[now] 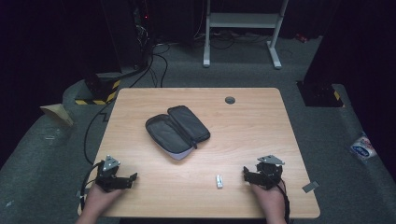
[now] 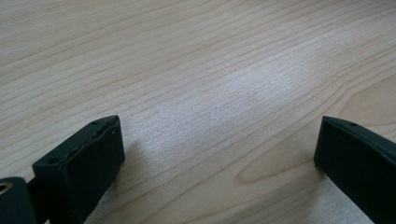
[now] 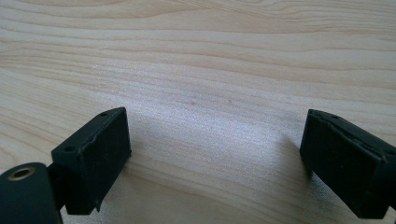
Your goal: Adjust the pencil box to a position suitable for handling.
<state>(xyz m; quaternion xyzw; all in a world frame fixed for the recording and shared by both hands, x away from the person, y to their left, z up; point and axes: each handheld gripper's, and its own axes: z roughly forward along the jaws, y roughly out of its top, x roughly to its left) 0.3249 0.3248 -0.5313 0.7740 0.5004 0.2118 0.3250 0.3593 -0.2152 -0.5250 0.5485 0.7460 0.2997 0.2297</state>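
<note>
A black zip case (image 1: 177, 131) lies open in the middle of the wooden table (image 1: 252, 126), its two halves spread flat and its pale underside showing at the front edge. A small white object (image 1: 219, 181) rests near the table's front, just left of my right gripper (image 1: 246, 175). My left gripper (image 1: 133, 179) sits at the front left corner of the table. In each gripper view the two black jaws stand wide apart over bare wood: the left gripper (image 2: 219, 149) and the right gripper (image 3: 215, 149) are both open with nothing between them.
A round grey cable hole (image 1: 229, 100) sits near the table's far edge. A white stand (image 1: 243, 28) and dark equipment with cables (image 1: 126, 42) are on the floor beyond the table. A small packet (image 1: 362, 148) lies on the floor at the right.
</note>
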